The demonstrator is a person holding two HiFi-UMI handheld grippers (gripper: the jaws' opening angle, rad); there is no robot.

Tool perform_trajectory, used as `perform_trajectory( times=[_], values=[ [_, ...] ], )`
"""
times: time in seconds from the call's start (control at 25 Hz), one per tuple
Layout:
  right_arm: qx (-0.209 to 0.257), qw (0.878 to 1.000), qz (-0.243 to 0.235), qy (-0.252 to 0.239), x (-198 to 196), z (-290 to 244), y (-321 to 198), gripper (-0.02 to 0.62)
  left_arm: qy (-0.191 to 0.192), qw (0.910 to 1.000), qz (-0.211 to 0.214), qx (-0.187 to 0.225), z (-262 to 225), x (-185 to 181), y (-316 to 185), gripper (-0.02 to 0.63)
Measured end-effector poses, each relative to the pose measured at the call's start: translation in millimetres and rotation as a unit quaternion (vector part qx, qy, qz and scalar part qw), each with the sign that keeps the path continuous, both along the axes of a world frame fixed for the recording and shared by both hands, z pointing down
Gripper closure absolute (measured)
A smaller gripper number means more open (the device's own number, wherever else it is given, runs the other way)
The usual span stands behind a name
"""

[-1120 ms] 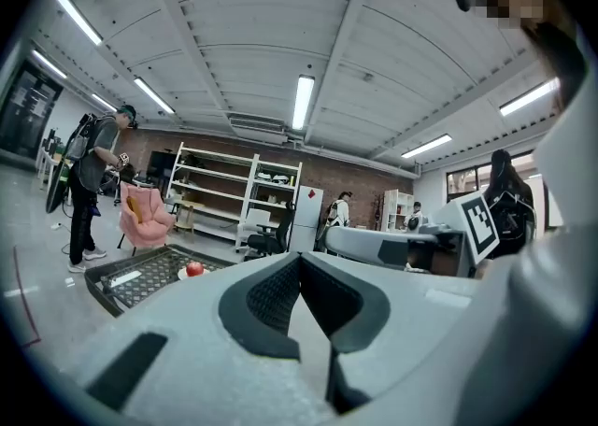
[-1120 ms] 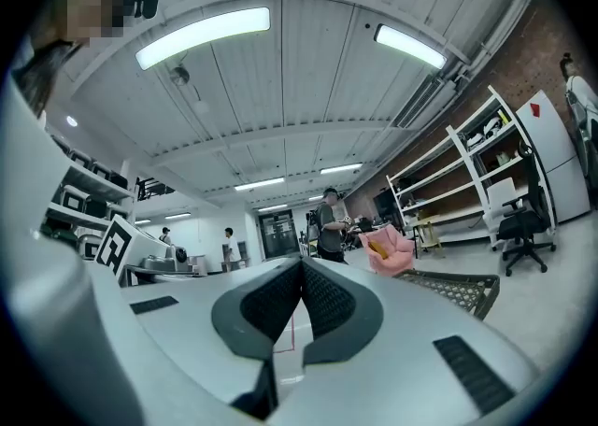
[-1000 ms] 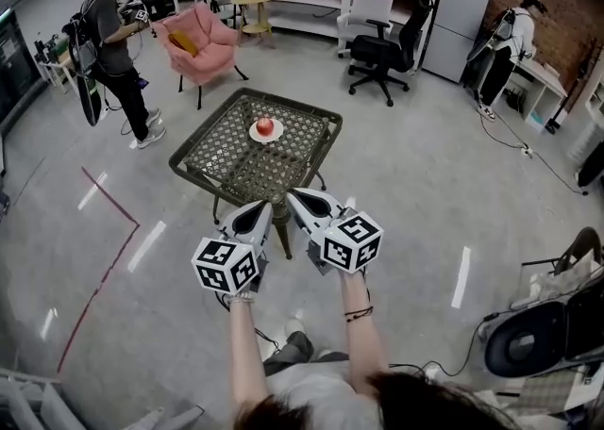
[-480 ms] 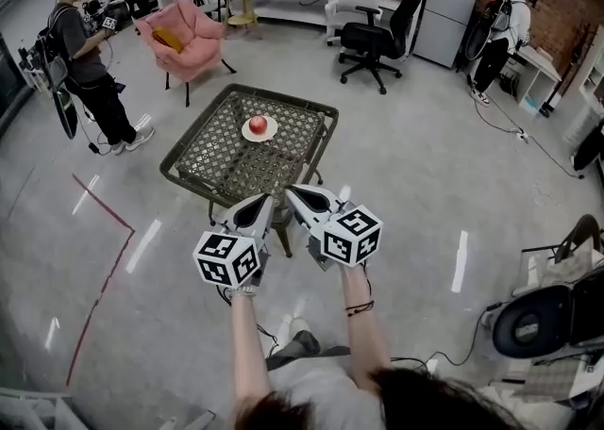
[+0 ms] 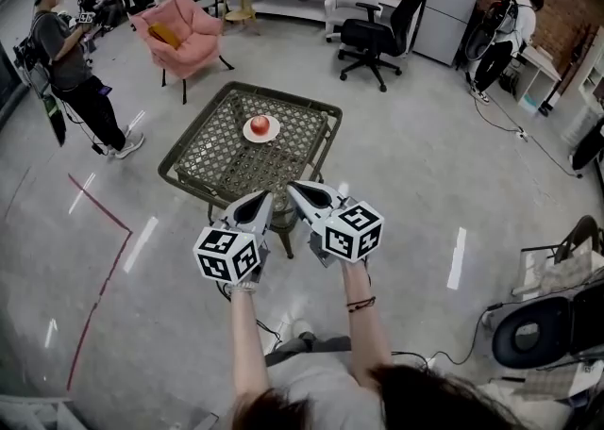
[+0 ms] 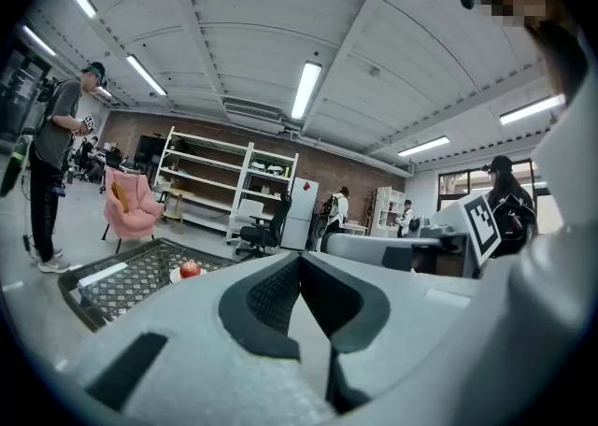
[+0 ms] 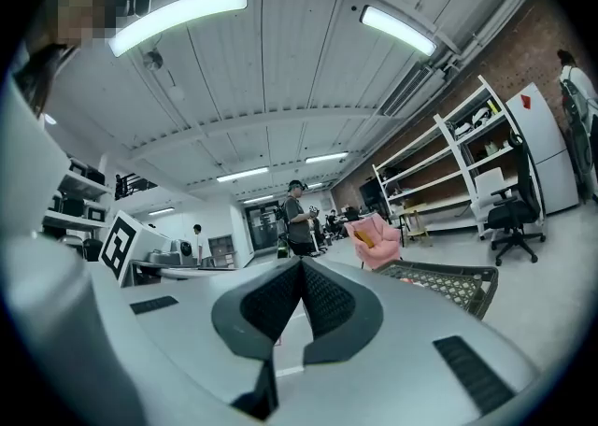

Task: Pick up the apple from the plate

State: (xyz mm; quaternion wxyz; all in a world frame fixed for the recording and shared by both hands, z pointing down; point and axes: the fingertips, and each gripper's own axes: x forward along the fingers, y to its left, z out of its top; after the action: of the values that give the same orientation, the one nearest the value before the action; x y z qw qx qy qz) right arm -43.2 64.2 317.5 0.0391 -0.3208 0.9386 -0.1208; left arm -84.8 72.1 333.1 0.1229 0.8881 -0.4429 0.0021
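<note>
- While the apple (image 5: 261, 124) sits on a white plate (image 5: 247, 135) near the middle of the woven-top counter (image 5: 226, 162), both grippers hang over the floor short of the counter's near edge, well apart from the fruit.
- From the grippers, the apple lies at about 12 o'clock in the head view.
- Left gripper (image 5: 265, 196): jaws pressed together with nothing between them; its own view shows the pads meeting in one seam, and the apple at about 10 o'clock of the tips.
- Right gripper (image 5: 293, 189): jaws likewise pressed together and empty, just beside the left gripper; in its own view the counter's edge shows at 3 o'clock.
- A pink armchair (image 5: 184, 32) stands at 10 o'clock of the counter, a black office chair (image 5: 377, 37) at 1 o'clock.
- One person (image 5: 66, 60) stands at the counter's 9 o'clock, another (image 5: 505, 32) far off at 2 o'clock.
</note>
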Motion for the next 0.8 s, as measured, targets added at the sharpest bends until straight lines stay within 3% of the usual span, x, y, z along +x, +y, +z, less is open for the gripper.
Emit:
perform_trajectory(
  times=[0.8],
  values=[
    [-0.022,1.0,-0.013,-0.01,-8,11,-78,0.586,0.003,0.9999,-0.013,-0.01,9,-14,-73,0.595]
  ],
)
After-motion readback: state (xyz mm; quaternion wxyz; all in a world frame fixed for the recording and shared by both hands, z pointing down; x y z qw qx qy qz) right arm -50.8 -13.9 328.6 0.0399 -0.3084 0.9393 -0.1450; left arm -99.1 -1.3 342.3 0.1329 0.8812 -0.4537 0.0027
